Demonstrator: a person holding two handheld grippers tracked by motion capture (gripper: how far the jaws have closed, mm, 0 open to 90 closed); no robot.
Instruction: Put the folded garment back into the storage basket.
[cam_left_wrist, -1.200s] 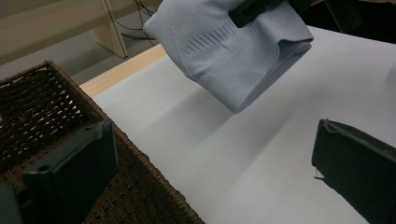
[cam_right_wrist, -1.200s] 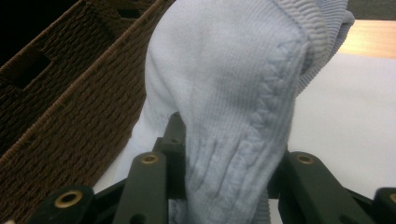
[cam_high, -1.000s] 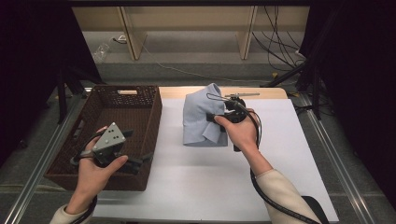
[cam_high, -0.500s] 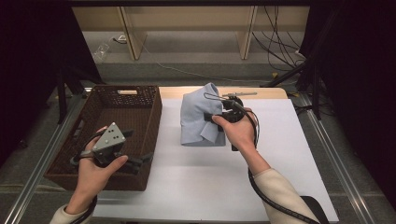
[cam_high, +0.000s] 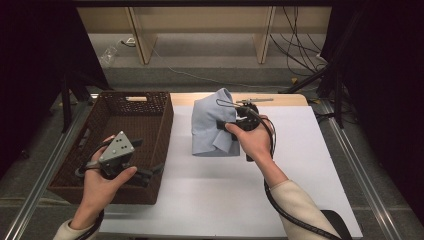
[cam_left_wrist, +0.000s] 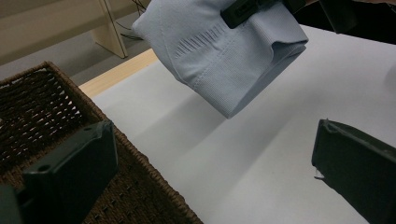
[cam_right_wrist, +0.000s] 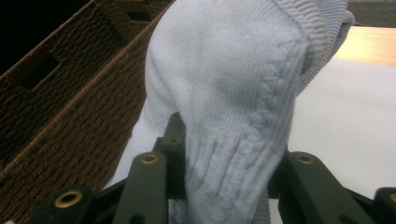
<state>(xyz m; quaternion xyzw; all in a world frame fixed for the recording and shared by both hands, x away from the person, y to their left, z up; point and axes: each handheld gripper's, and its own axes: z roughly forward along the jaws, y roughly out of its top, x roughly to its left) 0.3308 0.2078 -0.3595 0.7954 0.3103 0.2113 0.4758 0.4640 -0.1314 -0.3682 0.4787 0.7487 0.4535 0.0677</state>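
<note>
High view, nearest the person's edge of the counter (cam_high: 220, 200): the left hand (cam_high: 102, 177) holds the left gripper (cam_high: 150, 173) low over the near right corner of a brown wicker basket (cam_high: 75, 170). Its grey three-cornered plate (cam_high: 117, 148) faces up, and its black jaws point right, toward the white surface. In the left gripper view those jaws stand wide apart with nothing between them, one over the basket's woven rim (cam_left_wrist: 135, 154), the other over bare white counter (cam_left_wrist: 261, 154).

Farther in, near the middle of the counter, the right hand (cam_high: 255, 140) holds the right gripper (cam_high: 227, 126) raised, with a folded pale blue knit garment (cam_high: 212, 127) hanging from it. The right gripper view looks straight up its own jaws: the pale blue knit garment (cam_right_wrist: 233, 107) is pinched between them, a ribbed edge showing at the top and a cable-like stitch running down the fold. From the left gripper view the garment (cam_left_wrist: 224, 56) hangs clear of the counter and throws a soft shadow on the white below it. It hangs just to the right of the basket, near its right wall but not touching it.

The basket takes up the left part of the counter, with a handle slot (cam_high: 136, 98) in its far wall. Along the far edge a strip of bare wood (cam_high: 285, 98) shows past the white cover. Beyond that, on the floor, stand pale wooden legs (cam_high: 140, 35) and a tangle of dark cables (cam_high: 300, 45).
</note>
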